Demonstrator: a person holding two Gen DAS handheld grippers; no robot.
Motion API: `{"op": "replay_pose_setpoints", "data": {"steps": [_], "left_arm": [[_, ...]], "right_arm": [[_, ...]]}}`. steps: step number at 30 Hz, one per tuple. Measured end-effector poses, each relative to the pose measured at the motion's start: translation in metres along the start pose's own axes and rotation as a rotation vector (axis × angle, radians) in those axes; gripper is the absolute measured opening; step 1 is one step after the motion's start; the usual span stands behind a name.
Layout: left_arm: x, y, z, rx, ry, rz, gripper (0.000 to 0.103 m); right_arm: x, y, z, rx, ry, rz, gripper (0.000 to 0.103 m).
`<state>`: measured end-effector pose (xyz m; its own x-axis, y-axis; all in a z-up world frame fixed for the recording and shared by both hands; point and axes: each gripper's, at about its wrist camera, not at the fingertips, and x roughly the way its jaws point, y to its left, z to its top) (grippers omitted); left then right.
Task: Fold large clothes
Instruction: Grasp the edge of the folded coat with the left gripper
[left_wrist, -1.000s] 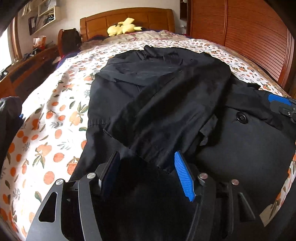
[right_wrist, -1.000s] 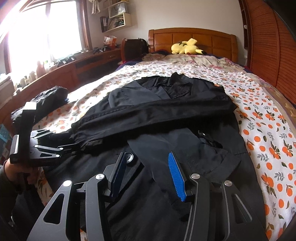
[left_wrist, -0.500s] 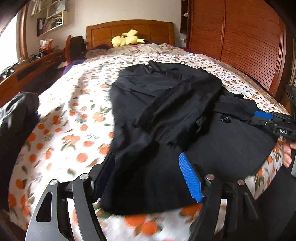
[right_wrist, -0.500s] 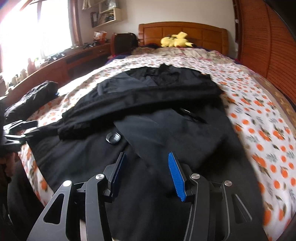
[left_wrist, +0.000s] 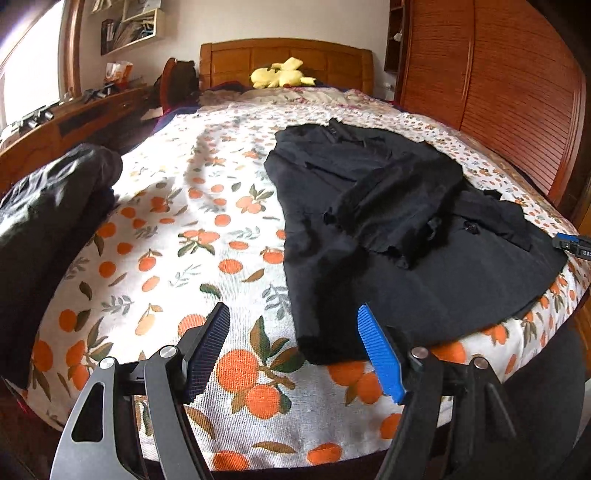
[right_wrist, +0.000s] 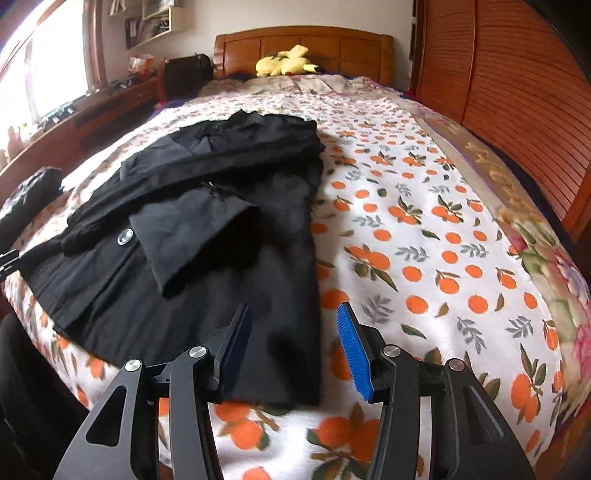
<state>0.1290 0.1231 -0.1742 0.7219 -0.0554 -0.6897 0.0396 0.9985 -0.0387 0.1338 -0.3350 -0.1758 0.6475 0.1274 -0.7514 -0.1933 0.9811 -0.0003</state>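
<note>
Blue ribbed pads up close: my left gripper (left_wrist: 293, 349) is spread wide, holding nothing, w/ the black coat (left_wrist: 388, 236) hem corner just ahead of its blue pad. My right gripper (right_wrist: 295, 339) is gaping too, nothing in it, hem's other corner lying right betw. its fingers. Coat sprawls flat on the orange-print bedspread (right_wrist: 424, 229), sleeves folded across the front, collar toward the headboard (right_wrist: 303, 50). Yellow plush (right_wrist: 286, 61) far back. Dark bundle (left_wrist: 48, 206) at left is cut off, can't ID it.

Black coat (left_wrist: 388, 221) on white bedspread (left_wrist: 192, 236) patterned with oranges and green leaves.
</note>
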Motion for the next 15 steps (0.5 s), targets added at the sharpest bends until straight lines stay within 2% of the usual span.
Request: {"op": "replay_pose_setpoints", "data": {"steps": [4,8,12,15], "left_arm": [[0.008,0.002,-0.008,-0.014,0.022,-0.008,0.074],[0.005,0.0,-0.012,-0.002,0.011,-0.006,0.073],[0.001,-0.002,-0.015,0.002,0.006,-0.023,0.053],[0.001,-0.005,-0.015,0.003,0.007,-0.038,0.047]], "right_arm": [[0.008,0.004,-0.007,-0.023,0.017,-0.01,0.047],[0.007,0.007,-0.01,-0.014,0.002,-0.005,0.047],[0.0,0.013,-0.009,-0.038,-0.015,0.047,0.03],[0.003,0.015,-0.01,-0.045,0.003,0.05,0.03]]}}
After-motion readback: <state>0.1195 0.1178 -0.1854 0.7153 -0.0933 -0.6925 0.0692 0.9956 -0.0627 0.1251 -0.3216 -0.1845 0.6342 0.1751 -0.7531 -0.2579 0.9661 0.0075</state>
